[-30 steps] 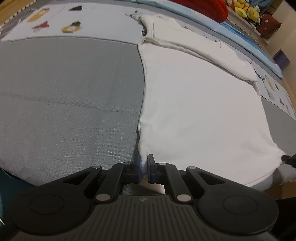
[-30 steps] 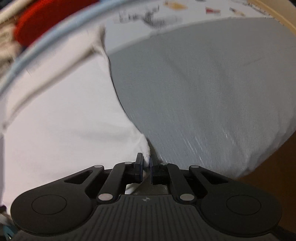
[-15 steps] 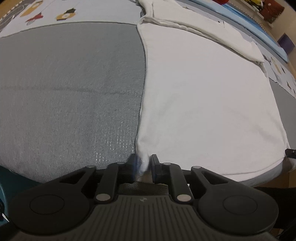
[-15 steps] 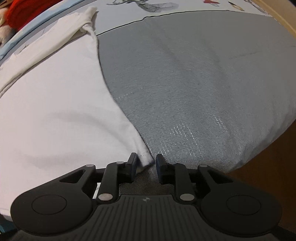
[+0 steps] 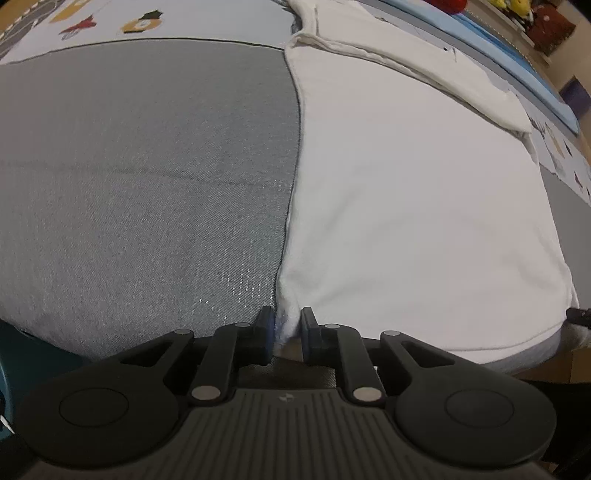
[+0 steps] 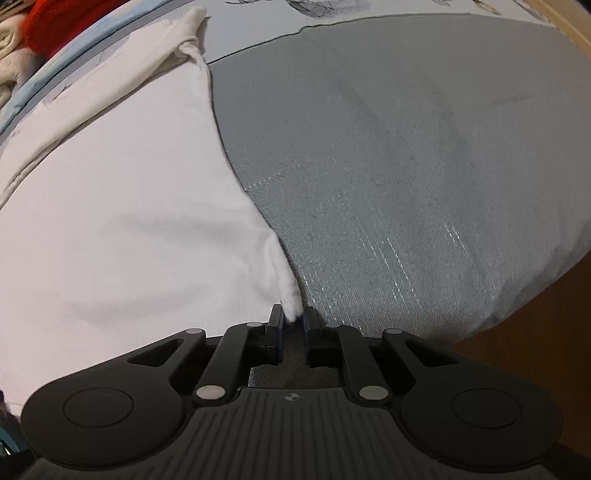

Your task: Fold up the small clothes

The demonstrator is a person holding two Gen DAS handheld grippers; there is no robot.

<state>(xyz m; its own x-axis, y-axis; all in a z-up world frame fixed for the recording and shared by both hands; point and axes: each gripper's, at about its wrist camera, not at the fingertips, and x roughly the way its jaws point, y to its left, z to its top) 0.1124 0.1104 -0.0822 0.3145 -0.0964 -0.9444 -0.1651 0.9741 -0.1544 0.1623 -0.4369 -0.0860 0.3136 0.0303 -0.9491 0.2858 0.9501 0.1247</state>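
Two grippers sit at the near corners of one white garment (image 5: 406,192), which lies flat on a grey cushion (image 5: 147,166).

Left gripper (image 5: 285,326): pointed steeply down at the garment's near left corner. Jaws are opening; the corner's fabric bunches between them, lying against the left pad, with a small gap to the right pad. Ahead of the jaws the garment's left edge runs straight away, touching bare grey cushion on the gripper's left. That grey area is wide and unoccupied out to a printed mat (image 5: 110,22) at the far side. To the right, the hem runs along the cushion's near edge. A folded-over sleeve (image 5: 424,62) lies across the far end of the garment.

Right gripper (image 6: 293,325): pointed steeply down at the near right corner. Jaws are closing; the tip of the corner hangs between them, touching the left pad, not yet pinched by the right. The garment's right edge runs away ahead and to the left. Right of the gripper, the cushion is bare up to its rounded edge, with wooden floor (image 6: 535,350) beyond. A red item (image 6: 66,18) lies far off to the left, well apart from the garment.
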